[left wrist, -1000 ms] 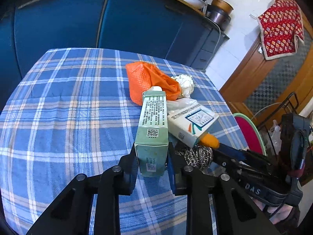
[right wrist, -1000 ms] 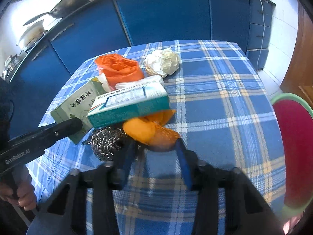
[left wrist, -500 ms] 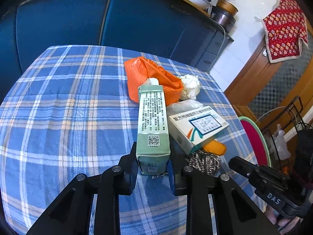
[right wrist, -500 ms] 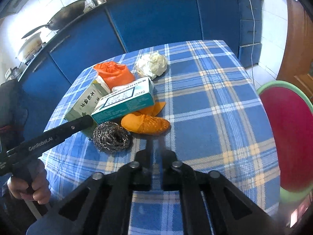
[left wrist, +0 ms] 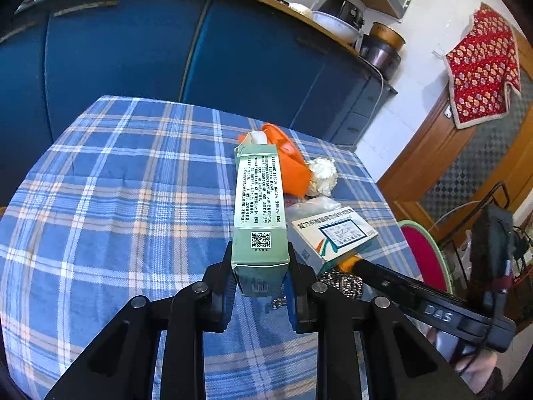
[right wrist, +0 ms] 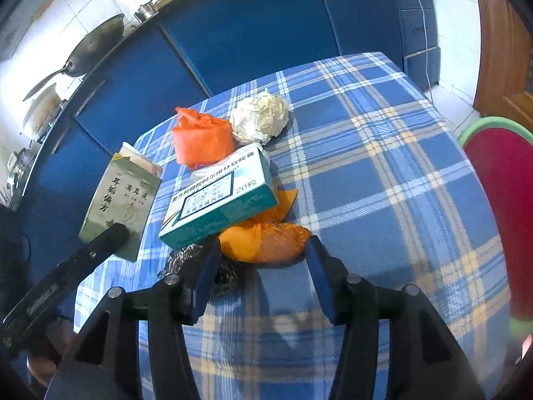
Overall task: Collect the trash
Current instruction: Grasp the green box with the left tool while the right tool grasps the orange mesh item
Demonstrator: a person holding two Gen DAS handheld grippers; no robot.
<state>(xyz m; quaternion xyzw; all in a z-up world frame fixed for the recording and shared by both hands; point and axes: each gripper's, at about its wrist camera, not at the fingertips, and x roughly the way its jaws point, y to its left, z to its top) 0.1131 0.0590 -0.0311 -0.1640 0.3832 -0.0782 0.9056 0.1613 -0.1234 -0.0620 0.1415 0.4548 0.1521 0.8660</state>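
We saw a woven cotton-like tablecloth (right wrist: 383, 173), matt and checked. On it, the green carton (left wrist: 260, 206) looked like smooth printed cardboard with a faint sheen, as did the white-and-teal box (right wrist: 220, 196) beside it. Under that box's near edge lay a steel-wool scourer (right wrist: 200, 263), wiry and glinting, and an orange mesh bag (right wrist: 266, 241), thin plastic. Behind the box, crumpled paper (right wrist: 260, 120) looked dull and creased.
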